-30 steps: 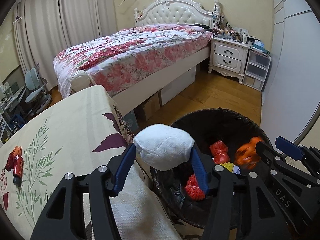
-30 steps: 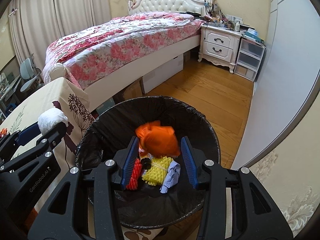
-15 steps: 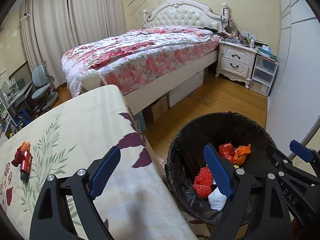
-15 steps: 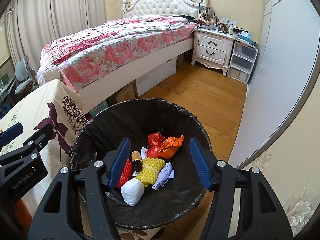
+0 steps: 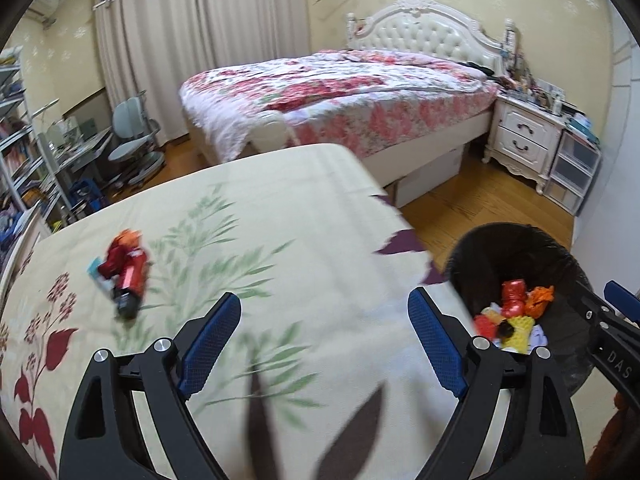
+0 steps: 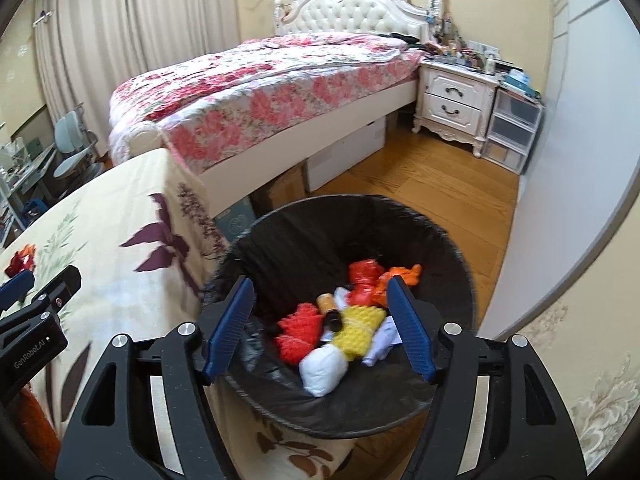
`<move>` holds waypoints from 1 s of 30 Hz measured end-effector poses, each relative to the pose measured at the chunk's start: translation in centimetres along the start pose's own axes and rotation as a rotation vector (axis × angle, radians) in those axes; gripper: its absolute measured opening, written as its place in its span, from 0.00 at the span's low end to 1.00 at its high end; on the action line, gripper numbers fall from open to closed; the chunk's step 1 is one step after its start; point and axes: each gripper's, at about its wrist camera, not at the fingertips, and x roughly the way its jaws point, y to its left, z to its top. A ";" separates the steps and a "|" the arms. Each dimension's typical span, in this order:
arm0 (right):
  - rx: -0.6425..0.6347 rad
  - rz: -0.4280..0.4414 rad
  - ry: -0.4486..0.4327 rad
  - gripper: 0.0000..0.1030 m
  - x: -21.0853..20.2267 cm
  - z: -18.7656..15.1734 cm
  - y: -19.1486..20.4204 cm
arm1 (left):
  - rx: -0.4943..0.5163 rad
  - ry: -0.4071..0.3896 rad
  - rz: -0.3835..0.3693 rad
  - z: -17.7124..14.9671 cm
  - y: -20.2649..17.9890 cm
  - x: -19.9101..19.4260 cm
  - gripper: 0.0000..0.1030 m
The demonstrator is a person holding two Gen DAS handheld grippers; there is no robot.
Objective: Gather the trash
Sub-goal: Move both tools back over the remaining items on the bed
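The bin (image 6: 448, 240) is the landmark: a round basket lined with a black bag, standing on the wood floor (image 6: 432, 176) just beside the surface's corner. Inside it lies a heap of trash: a white wad (image 6: 322, 370) nearest the camera, a yellow ridged foam piece (image 6: 358, 326) touching it, a red foam piece (image 6: 300, 330) left of that, a small brown bottle (image 6: 329, 308) between them, pale paper (image 6: 382, 340) to the right, and red (image 6: 362, 280) and orange (image 6: 402, 274) plastic bags at the far side. One piece is outside the bin: a crumpled red wrapper (image 5: 124, 270) with a dark end, blurred, lying on the surface well left of the bin.

The surface (image 5: 280, 248) is covered by a cream cloth printed with green leaves and dark red and purple flowers. Beyond the bin stands a bed (image 6: 272, 80) with a pink floral quilt and white tufted headboard, then a white nightstand (image 6: 452, 100) and clear drawers (image 6: 510, 128). Curtains (image 5: 192, 44) hang behind the bed, and a chair (image 5: 136, 136) stands far left.

The right hand-held gripper (image 6: 320, 332) hangs over the bin's near rim, its blue-padded fingers (image 6: 230, 330) spread wide and holding nothing. The left hand-held gripper (image 5: 324, 340) is over the surface, left of the bin, its fingers (image 5: 210, 338) equally wide apart and empty, the wrapper ahead and to their left.
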 end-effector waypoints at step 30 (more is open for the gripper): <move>-0.360 0.402 0.081 0.66 -1.0 -2.4 28.5 | -0.341 0.114 0.376 -7.6 26.4 -2.3 0.83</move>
